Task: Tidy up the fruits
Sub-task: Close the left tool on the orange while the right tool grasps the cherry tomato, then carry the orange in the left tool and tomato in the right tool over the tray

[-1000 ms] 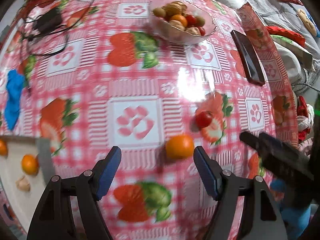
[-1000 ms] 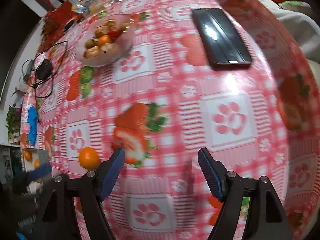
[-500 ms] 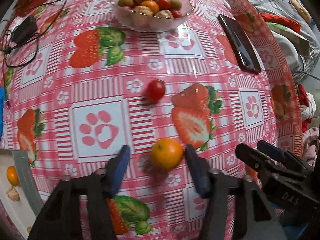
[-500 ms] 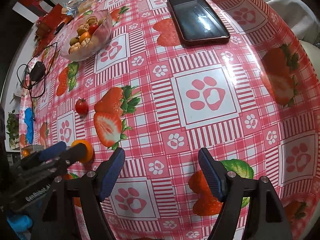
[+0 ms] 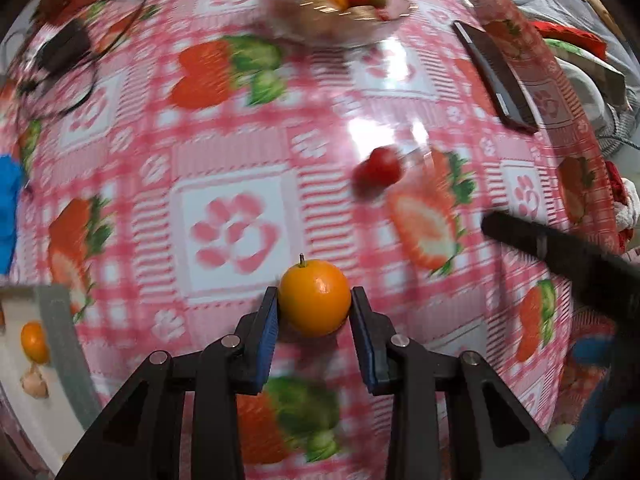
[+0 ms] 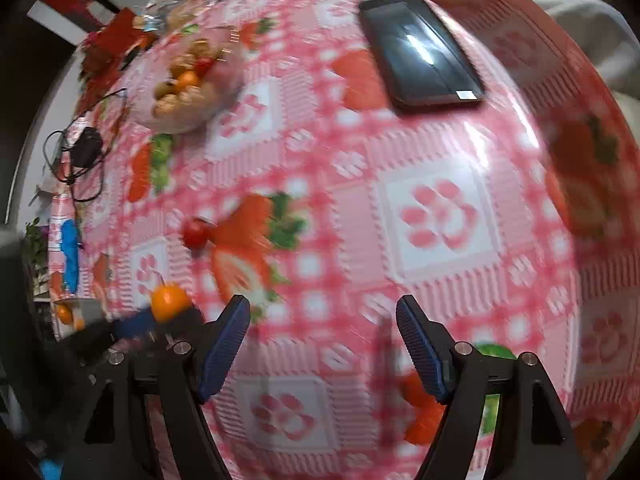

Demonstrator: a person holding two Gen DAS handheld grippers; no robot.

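Observation:
My left gripper [image 5: 314, 312] is shut on a small orange [image 5: 314, 298] and holds it above the strawberry-print tablecloth. The orange also shows in the right wrist view [image 6: 170, 303]. A red cherry tomato [image 5: 379, 171] lies loose on the cloth beyond it; it also shows in the right wrist view [image 6: 195, 233]. A glass bowl [image 5: 335, 8] of mixed fruit and nuts stands at the far side. A white tray [image 5: 24, 364] at the lower left holds another orange [image 5: 34, 342] and a nut. My right gripper [image 6: 323, 332] is open and empty above the cloth.
A black phone [image 6: 420, 50] lies on the cloth at the far right. A black charger with cable [image 5: 60, 52] lies at the far left. A blue object [image 5: 8, 208] sits at the left edge. The table's right edge drops to bedding.
My left gripper closed on the orange and lifted it, swinging left toward the tray. The right gripper stayed open and pulled back a little. Both views are motion-blurred.

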